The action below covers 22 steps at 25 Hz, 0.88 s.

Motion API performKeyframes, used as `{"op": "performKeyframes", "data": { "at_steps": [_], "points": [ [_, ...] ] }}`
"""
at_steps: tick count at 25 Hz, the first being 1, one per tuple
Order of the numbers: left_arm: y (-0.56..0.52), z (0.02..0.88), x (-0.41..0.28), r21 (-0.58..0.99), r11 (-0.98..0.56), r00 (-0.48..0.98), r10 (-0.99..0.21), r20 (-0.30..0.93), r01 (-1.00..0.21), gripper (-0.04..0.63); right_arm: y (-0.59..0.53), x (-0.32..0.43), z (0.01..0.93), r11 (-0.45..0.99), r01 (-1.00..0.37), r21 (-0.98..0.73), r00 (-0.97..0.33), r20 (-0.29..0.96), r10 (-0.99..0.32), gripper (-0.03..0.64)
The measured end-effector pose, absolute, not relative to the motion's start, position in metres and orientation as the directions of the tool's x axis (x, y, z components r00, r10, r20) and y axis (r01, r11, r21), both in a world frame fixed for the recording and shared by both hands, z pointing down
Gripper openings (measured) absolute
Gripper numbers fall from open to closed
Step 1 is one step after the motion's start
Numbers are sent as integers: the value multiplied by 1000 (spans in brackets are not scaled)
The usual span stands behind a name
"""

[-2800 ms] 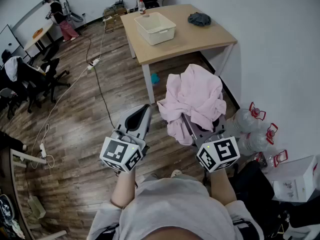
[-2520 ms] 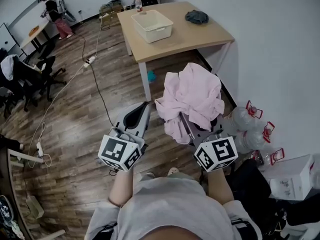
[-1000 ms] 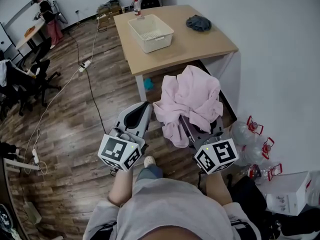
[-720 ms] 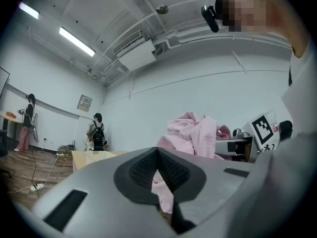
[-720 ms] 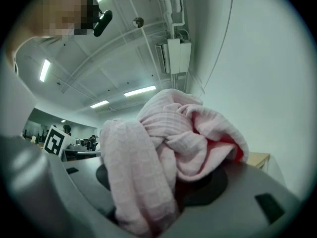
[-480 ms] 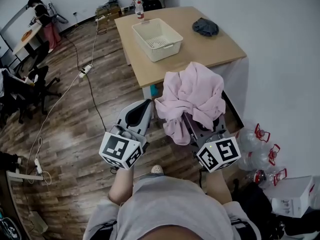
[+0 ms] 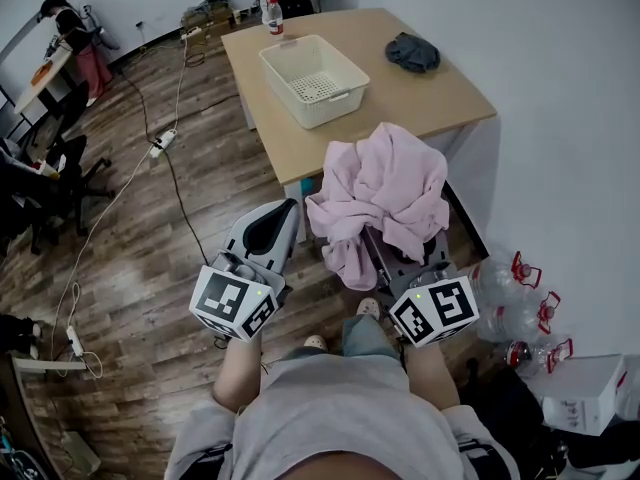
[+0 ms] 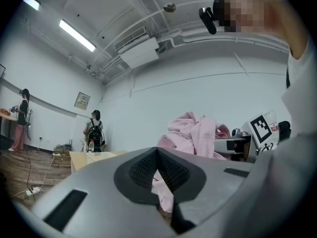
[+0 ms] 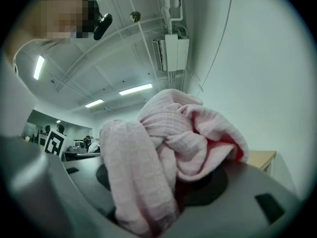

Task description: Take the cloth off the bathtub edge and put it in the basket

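- The right claw (image 7: 392,260) is pinching the pink cloth (image 7: 385,193). It's a big bunched wad spilling over both jaws, held up in the air over the counter's (image 7: 430,93) near edge.
- The left claw (image 7: 272,230) is pressed together with nothing in it, just left of the cloth.
- The white basket (image 7: 335,103) sits farther back on the counter, well apart from the cloth. There's a dark rag (image 7: 412,52) to its right.
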<state>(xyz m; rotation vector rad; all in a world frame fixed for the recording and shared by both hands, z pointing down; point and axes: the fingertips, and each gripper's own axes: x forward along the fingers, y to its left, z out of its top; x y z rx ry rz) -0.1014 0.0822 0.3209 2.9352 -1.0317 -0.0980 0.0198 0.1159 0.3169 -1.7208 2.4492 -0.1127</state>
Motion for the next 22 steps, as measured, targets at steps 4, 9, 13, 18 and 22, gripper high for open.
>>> {"op": "performKeyframes", "data": {
  "at_steps": [4,9,13,18,22],
  "points": [
    [62,323,-93,56,-770,769,-638,-47,-636,-3,94,31,320,348,-925,-153,-341,-73,-937,285],
    [29,318,-77,52,-743,742,-669,-50,-667,-3,57,49,315,385,-912,-143,-377,-78,-923,285],
    [1,314,-59,44,-724,722,-690,-61,-688,-3,25,64,310,424,-897,-125,-417,-80,-905,285],
    [-34,310,-31,56,-697,694,-717,-67,-715,-3,-14,90,305,461,-881,-108,-454,-83,-887,285],
    [-66,311,0,57,-676,673,-737,-63,-735,-3,-52,121,304,492,-864,-108,-486,-80,-870,285]
  ]
}}
